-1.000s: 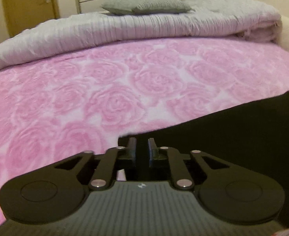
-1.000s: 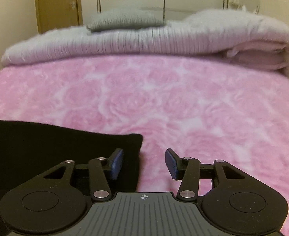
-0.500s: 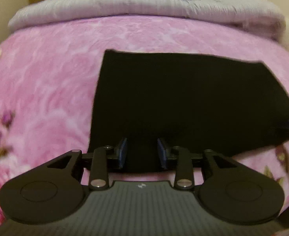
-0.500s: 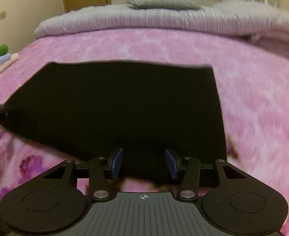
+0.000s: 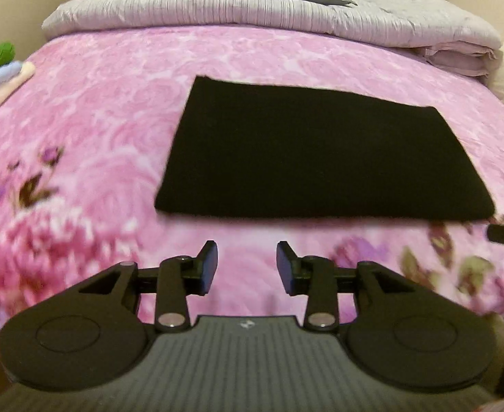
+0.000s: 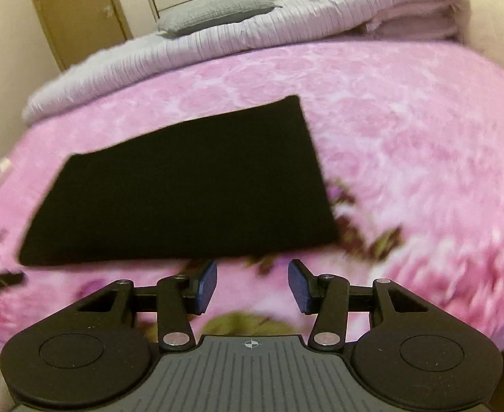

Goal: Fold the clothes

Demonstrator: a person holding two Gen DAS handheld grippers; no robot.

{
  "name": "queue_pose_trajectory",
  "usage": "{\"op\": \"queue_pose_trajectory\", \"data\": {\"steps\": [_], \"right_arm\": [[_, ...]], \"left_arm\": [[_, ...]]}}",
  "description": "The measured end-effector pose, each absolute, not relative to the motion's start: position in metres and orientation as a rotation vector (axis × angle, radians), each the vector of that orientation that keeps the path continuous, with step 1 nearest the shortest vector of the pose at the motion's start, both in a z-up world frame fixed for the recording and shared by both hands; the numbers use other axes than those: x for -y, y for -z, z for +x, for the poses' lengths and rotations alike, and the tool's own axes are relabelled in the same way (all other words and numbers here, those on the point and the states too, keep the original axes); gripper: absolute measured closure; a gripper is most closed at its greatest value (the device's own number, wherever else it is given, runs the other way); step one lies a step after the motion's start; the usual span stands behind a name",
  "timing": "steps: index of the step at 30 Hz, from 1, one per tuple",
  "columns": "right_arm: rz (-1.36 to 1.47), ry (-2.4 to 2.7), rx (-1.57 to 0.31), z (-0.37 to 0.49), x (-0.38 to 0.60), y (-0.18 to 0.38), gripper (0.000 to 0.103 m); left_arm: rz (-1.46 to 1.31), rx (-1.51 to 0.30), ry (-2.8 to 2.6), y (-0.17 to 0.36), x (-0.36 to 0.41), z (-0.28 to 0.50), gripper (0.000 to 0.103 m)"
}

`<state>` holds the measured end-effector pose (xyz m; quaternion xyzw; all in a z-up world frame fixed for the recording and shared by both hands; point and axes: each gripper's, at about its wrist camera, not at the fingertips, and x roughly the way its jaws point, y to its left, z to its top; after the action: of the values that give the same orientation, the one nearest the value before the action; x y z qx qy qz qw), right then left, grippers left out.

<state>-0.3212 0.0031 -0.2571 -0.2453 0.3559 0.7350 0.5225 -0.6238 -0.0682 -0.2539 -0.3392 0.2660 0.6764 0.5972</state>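
While black cloth (image 5: 324, 151) lies folded flat mid-frame on pink bed (image 5: 97, 110), left gripper (image 5: 246, 267) fingers opening, empty; right gripper (image 6: 252, 286) fingers wide, empty.

left gripper (image 5: 246, 267): was clamped on black cloth (image 5: 320, 158) corner, jaws now opening, nothing between | right gripper (image 6: 252, 286): pulled back off cloth edge – jaws apart as before, empty | cloth: now flat rectangle on pink blanket (image 5: 97, 120), clear ahead of both grippers | views blurred – probably both hands retreating
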Motion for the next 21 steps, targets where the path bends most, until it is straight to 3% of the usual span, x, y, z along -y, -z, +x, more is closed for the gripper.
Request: {"op": "queue_pose_trajectory", "data": {"steps": [7,21], "right_arm": [[-0.612,-1.755,-0.893,-0.336,0.036,0.254,0.055],[-0.673,-1.701,-0.743,-0.353,0.063,0.224,0.054]], "left_arm": [[-0.788,-0.655,-1.578,0.245,0.098,-0.603,0.068],[-0.704,-0.654,-1.568,0.219,0.122,-0.591,0.065]]}}
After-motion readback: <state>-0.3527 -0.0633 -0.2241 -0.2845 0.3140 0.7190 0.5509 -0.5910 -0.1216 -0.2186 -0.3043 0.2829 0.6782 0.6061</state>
